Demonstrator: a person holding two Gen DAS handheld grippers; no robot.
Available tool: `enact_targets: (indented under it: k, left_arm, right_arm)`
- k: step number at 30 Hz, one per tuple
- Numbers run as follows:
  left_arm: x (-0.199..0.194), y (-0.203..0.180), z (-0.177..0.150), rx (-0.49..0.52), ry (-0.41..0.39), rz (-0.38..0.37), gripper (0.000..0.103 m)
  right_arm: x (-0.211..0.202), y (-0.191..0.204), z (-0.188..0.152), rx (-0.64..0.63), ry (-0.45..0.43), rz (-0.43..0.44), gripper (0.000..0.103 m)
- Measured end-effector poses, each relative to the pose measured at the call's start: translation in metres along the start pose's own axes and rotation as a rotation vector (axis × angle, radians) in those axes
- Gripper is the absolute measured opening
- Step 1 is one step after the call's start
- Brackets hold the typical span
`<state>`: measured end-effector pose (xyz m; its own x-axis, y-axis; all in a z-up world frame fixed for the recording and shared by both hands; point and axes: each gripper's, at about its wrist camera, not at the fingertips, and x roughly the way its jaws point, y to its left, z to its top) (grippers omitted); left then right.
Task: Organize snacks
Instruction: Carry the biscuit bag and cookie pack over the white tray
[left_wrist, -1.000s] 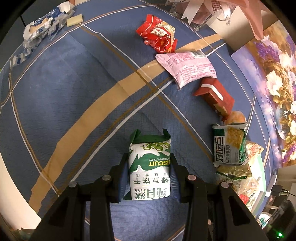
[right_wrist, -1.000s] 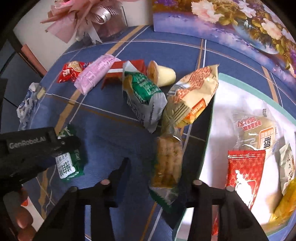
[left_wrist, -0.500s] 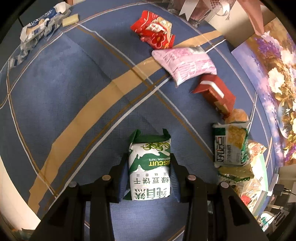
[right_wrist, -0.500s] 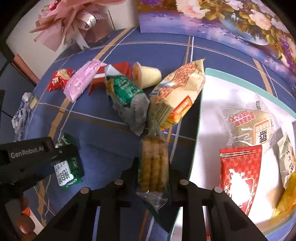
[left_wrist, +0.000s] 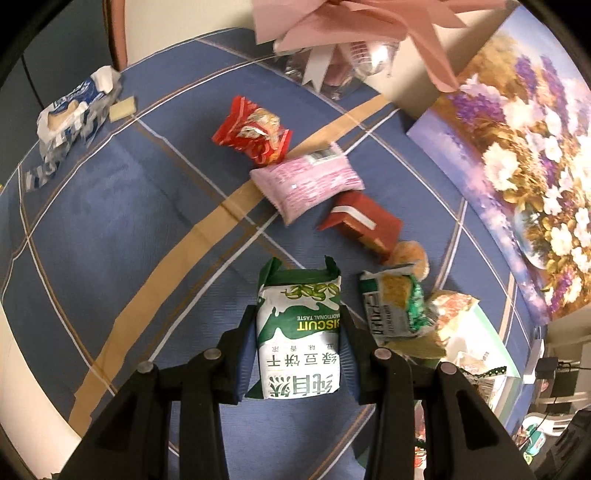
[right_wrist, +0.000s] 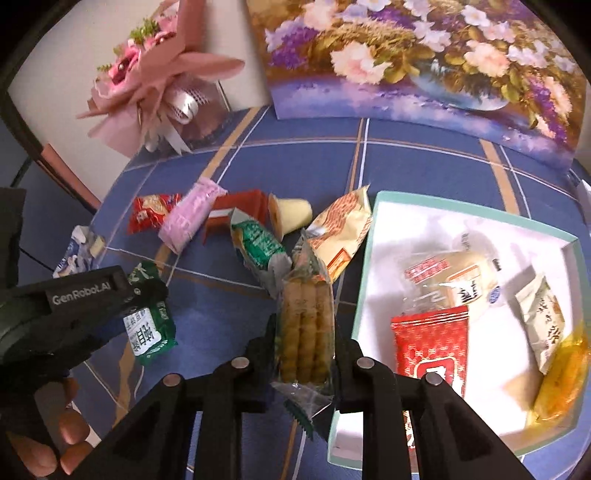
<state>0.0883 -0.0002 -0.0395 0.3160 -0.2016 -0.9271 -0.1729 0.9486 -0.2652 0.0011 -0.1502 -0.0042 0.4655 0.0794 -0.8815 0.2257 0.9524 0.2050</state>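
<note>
The right gripper (right_wrist: 303, 343) held the roll packet (right_wrist: 304, 328) lengthwise in its jaws, the box (right_wrist: 364, 266) just right; the left gripper (left_wrist: 298, 350) gripped the biscuit pack (left_wrist: 299, 343), farther away.

One box (right_wrist: 364, 258), two tools (right_wrist: 304, 350)

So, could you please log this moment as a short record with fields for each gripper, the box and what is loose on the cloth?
left gripper: shut on green biscuit pack
right gripper: shut on clear pack of biscuit sticks
box: white, teal rim, open, several packets inside
loose on blue cloth: red packet, pink packet, red box
</note>
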Motion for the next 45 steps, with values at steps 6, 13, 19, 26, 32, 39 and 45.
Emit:
enact_targets:
  k: [6,13,19,26,32,39,45]
  left_arm:
    - [-0.026,-0.019,-0.017,0.091,-0.011,-0.022,0.042]
    - [-0.031,-0.089,-0.052,0.301,0.029,-0.098,0.042]
    - [-0.021,-0.137,-0.087,0.484,0.064,-0.076,0.042]
    - [-0.008,-0.145,-0.101,0.534,0.101,-0.033,0.042]
    - [0.011,-0.146,-0.113,0.563,0.163,-0.001,0.042]
    - [0.019,-0.15,-0.125,0.589,0.208,-0.027,0.041]
    - [0.03,-0.154,-0.133,0.599,0.244,-0.039,0.041]
  right_arm:
    - [-0.011,-0.024,0.002,0.06,-0.03,-0.033,0.023]
    - [-0.036,-0.106,0.0,0.24,-0.062,-0.16,0.023]
    - [-0.053,-0.157,-0.006,0.352,-0.074,-0.208,0.023]
    - [-0.055,-0.172,-0.013,0.381,-0.046,-0.223,0.023]
    - [-0.033,-0.166,-0.016,0.363,0.027,-0.214,0.023]
    - [-0.021,-0.165,-0.021,0.366,0.08,-0.21,0.024]
    - [-0.014,-0.174,-0.025,0.401,0.12,-0.212,0.024]
